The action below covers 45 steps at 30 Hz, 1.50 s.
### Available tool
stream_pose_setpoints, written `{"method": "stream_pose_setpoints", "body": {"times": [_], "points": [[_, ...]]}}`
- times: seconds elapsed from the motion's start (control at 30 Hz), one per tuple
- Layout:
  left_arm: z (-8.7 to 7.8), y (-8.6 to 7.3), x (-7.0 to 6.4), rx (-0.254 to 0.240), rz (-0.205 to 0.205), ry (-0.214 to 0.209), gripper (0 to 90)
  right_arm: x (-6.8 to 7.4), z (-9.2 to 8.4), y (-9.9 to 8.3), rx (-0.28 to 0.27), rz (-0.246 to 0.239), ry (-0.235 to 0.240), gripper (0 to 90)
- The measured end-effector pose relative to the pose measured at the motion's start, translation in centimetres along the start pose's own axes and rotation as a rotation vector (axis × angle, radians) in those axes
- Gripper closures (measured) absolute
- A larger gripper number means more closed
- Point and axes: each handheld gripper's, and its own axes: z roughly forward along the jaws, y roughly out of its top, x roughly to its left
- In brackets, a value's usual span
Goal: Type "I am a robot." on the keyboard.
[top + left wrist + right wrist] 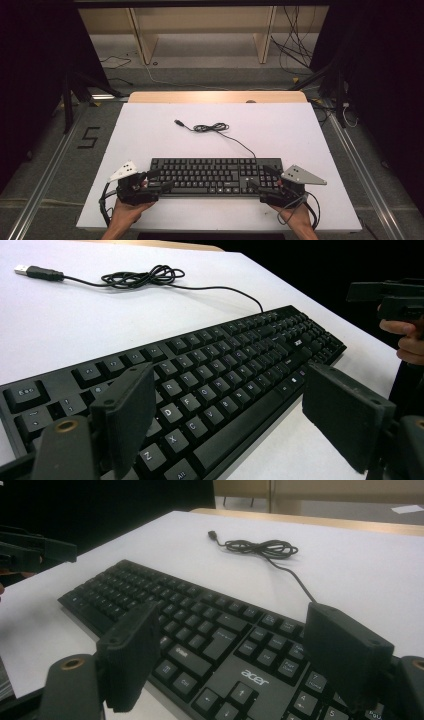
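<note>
Both the left gripper [159, 181] and right gripper [258, 179] hover, jaws wide and empty, over opposite ends of the flat black plastic keyboard [212, 175] on the white desk [150, 135].

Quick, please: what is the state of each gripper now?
Left gripper: jaws open, holding nothing, at the keyboard's left end.
Right gripper: jaws open, holding nothing, at its right end.

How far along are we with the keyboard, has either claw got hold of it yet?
Nothing looks done yet: the keyboard lies flat on the table, its cable loosely coiled behind it and unplugged. In hand: the left claw and right claw sit open at its two ends, jaws straddling the edges without pressing. Left: closing both and probably lifting or moving it.
</note>
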Motion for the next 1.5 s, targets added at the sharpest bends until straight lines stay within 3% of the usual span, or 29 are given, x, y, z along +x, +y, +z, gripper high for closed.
{"method": "stream_pose_setpoints", "body": {"times": [0.6,1.5], "points": [[-0.1,0.0,0.1,-0.003,-0.006,0.011,21.5,0.4,0.9,0.3,0.018,0.009,0.014,25.7],[-0.2,0.1,0.5,0.003,-0.022,0.033,22.5,1.7,4.5,2.0,0.063,-0.004,0.077,29.3]]}}
